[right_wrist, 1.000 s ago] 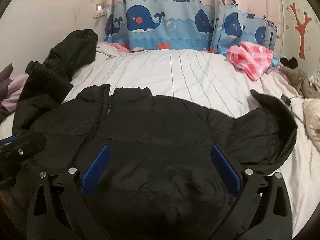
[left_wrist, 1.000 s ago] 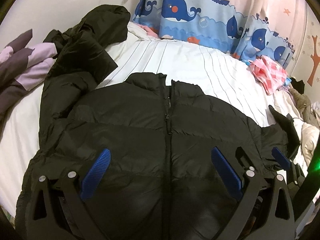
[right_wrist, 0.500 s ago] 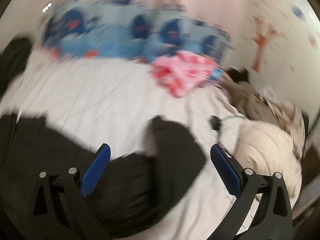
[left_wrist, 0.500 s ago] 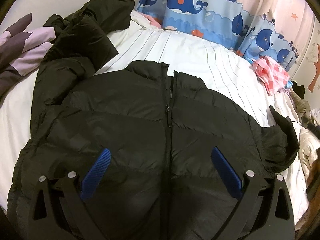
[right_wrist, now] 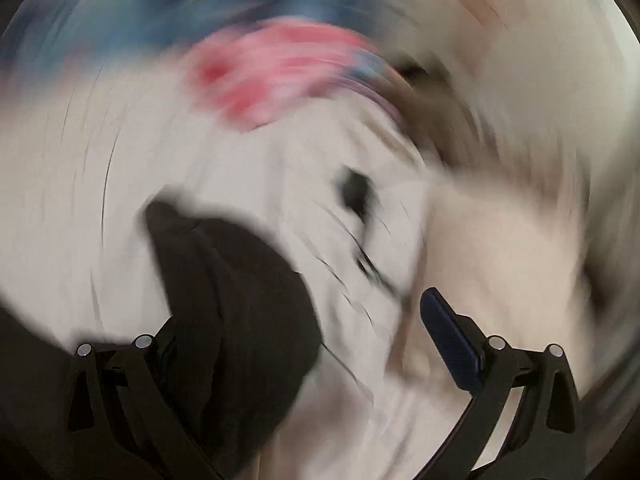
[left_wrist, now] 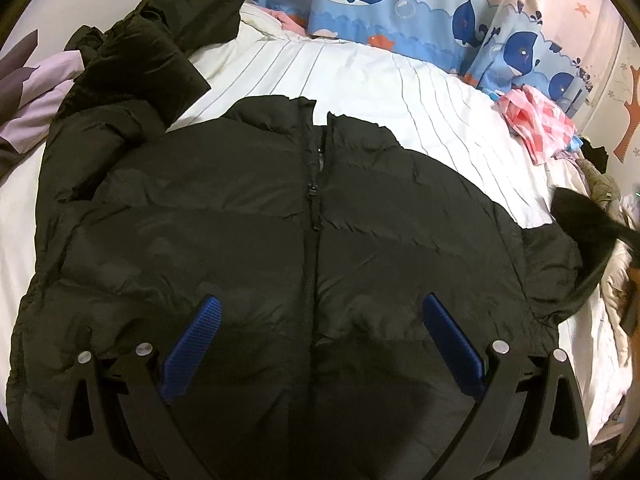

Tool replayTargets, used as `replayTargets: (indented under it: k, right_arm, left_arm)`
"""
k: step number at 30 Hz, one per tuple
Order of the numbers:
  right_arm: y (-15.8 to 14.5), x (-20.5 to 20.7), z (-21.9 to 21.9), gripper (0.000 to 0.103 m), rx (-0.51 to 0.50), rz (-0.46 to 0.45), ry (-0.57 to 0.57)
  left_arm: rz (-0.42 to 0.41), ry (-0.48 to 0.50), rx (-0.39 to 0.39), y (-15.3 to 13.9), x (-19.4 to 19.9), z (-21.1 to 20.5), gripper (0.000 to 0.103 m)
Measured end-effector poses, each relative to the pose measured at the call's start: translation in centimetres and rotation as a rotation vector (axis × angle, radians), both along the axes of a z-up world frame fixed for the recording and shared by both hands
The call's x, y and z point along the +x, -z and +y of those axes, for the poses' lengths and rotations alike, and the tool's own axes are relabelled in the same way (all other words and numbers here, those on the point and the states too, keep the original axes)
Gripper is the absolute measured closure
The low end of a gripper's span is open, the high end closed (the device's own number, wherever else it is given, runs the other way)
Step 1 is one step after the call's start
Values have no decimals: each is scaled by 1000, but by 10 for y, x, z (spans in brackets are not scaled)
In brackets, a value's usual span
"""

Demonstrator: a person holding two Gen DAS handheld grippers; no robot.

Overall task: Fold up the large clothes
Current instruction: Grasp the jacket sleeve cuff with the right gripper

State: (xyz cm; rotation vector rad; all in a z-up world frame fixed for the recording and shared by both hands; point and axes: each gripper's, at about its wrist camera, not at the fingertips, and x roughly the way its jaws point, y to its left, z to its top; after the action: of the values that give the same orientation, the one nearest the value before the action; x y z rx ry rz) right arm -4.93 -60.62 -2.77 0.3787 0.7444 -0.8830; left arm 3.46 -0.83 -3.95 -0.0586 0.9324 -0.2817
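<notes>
A black puffer jacket lies front up and zipped on the white striped bed, collar towards the far side. My left gripper hovers open over its lower front, blue pads on either side of the zip. The jacket's right sleeve curls up near the bed's right edge. The right wrist view is heavily blurred: the right gripper is open beside that black sleeve, whose cuff covers the left finger. Nothing is held.
A second black jacket lies heaped at the back left beside a purple garment. A pink checked cloth sits at the back right under the whale curtain. Beige bedding is piled right of the sleeve.
My right gripper has swung fast to the right, from over the jacket's body to the right sleeve. The left gripper has drifted a little closer over the jacket front.
</notes>
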Motion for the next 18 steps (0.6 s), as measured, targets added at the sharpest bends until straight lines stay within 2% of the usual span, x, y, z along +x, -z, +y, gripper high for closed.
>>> replayTargets:
  k: [2,4,5,7,11,15,18]
  right_arm:
    - [17,-70,-35,7,242,-212,120]
    - [46,-119,-55,7,410,-325,156]
    - [51,-131,-58,7,442,-343,138]
    - [66,-149,-55,7,476,-352,71]
    - [68,-155,-45,7,497,-392,-32]
    - [75,-142,-50,7,575,-435,10]
    - [77,-127,-55,8,543,-408,-20]
  left_arm:
    - [2,6,0,1,-1,0,6]
    - [7,8,0,2,-2,-1,6]
    - [9,7,2,3,-1,-1,6]
    - [19,5,2,6,0,-1,6]
    - [50,-5,-18,13,5,2,6]
    - [60,-3,-23,15,4,1,6]
    - [56,2,-24,14,3,1,6]
